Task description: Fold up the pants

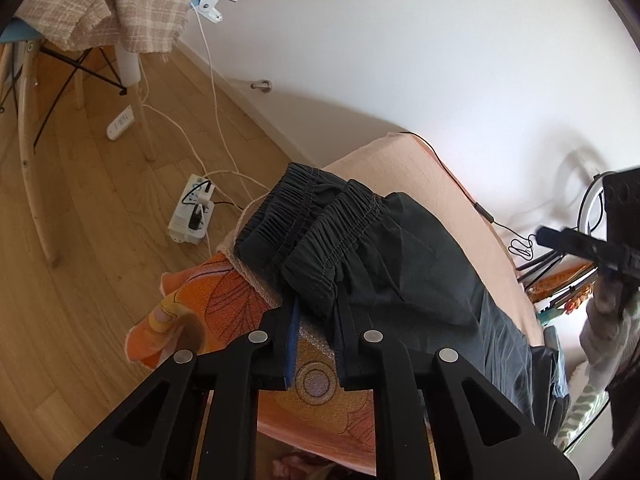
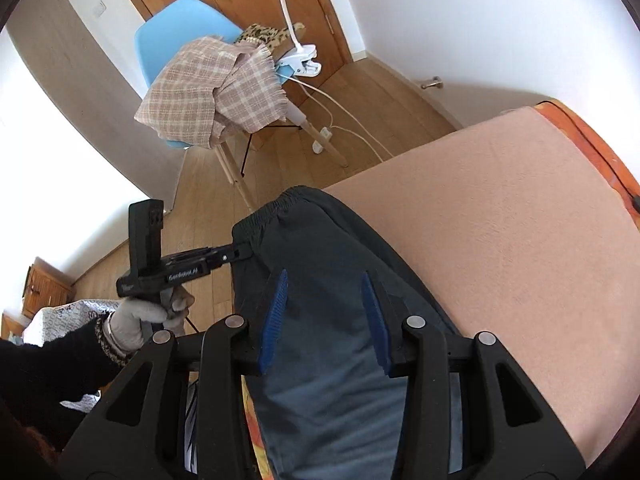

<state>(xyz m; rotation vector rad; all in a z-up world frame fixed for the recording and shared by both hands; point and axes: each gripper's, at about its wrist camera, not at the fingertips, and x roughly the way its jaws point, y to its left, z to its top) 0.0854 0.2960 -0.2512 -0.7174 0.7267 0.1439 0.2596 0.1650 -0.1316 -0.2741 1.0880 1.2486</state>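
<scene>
Broadly, a peach-covered surface (image 2: 500, 220) filled the right of the right wrist view, with wooden floor (image 2: 208, 208) beyond its near edge. Dark pants (image 2: 320, 240) lay lengthwise on the surface along that edge, the gathered waistband (image 1: 320, 216) at the far end and reaching the corner. An orange patterned cloth (image 1: 208, 292) showed under the waistband and hung off the corner.

A blue chair (image 2: 180, 28) stood on the floor well apart from the surface, a checked cloth (image 2: 208, 92) draped over its seat and a white clip lamp (image 2: 300, 60) clamped beside that.

The right hand-held gripper (image 2: 324, 274) hung over the middle of the pants, blue pads spread apart, nothing between them. The left hand-held gripper (image 1: 318, 304), carried by a gloved hand (image 2: 136, 320), was clenched on the pants at the waistband's side edge, with a fold of fabric pinched between its fingers.

A white power strip (image 1: 192, 216) lay on the floor near the corner, cables running from it.
</scene>
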